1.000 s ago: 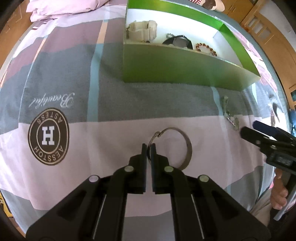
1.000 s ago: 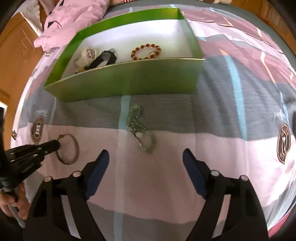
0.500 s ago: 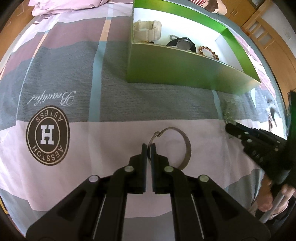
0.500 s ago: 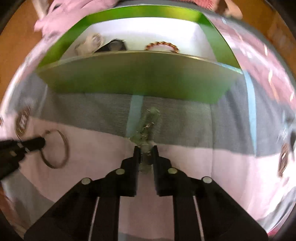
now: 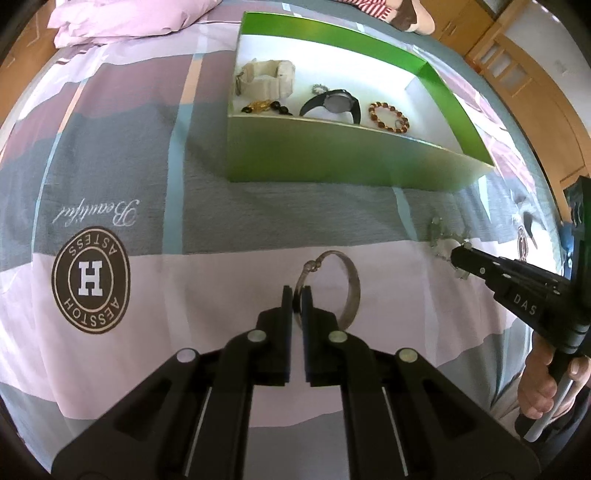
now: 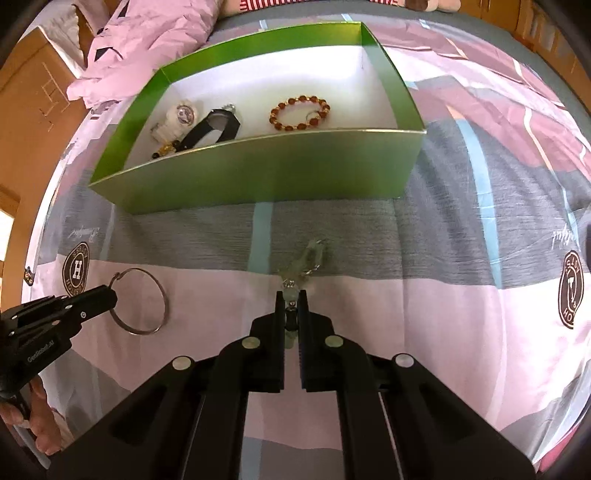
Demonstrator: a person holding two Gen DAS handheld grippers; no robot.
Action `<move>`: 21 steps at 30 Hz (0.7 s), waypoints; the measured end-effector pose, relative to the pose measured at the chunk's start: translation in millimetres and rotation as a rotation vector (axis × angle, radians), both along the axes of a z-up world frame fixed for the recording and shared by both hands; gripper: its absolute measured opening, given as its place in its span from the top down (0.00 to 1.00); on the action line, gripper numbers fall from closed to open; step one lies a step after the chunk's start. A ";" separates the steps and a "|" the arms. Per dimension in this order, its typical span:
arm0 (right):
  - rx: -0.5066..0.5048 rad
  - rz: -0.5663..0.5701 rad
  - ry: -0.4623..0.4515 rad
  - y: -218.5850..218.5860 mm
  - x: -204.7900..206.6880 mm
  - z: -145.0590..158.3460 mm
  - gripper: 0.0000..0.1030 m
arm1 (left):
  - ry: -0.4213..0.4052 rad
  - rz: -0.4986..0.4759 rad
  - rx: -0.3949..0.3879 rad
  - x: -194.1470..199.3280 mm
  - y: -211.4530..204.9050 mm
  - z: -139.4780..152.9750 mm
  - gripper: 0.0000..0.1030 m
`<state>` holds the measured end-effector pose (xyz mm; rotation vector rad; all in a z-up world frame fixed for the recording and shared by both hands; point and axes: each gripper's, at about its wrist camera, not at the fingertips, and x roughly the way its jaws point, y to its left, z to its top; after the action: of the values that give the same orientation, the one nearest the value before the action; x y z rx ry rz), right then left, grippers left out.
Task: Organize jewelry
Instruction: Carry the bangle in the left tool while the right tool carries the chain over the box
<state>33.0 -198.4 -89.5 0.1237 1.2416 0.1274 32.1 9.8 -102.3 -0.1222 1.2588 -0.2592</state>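
A green box (image 5: 343, 158) (image 6: 273, 170) with a white floor stands on the bedspread. It holds a cream watch (image 5: 266, 75), a black watch (image 5: 334, 101) and a brown bead bracelet (image 5: 388, 116) (image 6: 299, 112). My left gripper (image 5: 296, 295) is shut on a silver bangle (image 5: 351, 284), which also shows in the right wrist view (image 6: 155, 299). My right gripper (image 6: 291, 299) is shut on a pale green chain bracelet (image 6: 306, 262), seen from the left wrist view (image 5: 441, 243) at the right gripper's tip (image 5: 458, 256).
The bedspread (image 5: 122, 177) has pink, grey and mauve blocks with round logo patches (image 5: 90, 280). A pink pillow (image 5: 122, 16) lies at the back left. Wooden furniture (image 5: 517, 62) stands beyond the bed on the right.
My right gripper moved in onto the chain bracelet and shut on it. The left gripper stays shut on the bangle and has lifted slightly, so the box's inside shows more.
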 end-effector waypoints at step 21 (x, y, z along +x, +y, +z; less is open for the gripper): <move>0.054 0.032 -0.158 10.6 -11.3 55.5 0.94 | -0.120 -0.040 -0.135 -3.3 -10.2 70.7 0.96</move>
<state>21.7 -187.8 -34.0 0.1381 1.0833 0.1953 28.7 -0.4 -31.6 -0.1947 1.1248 -0.3804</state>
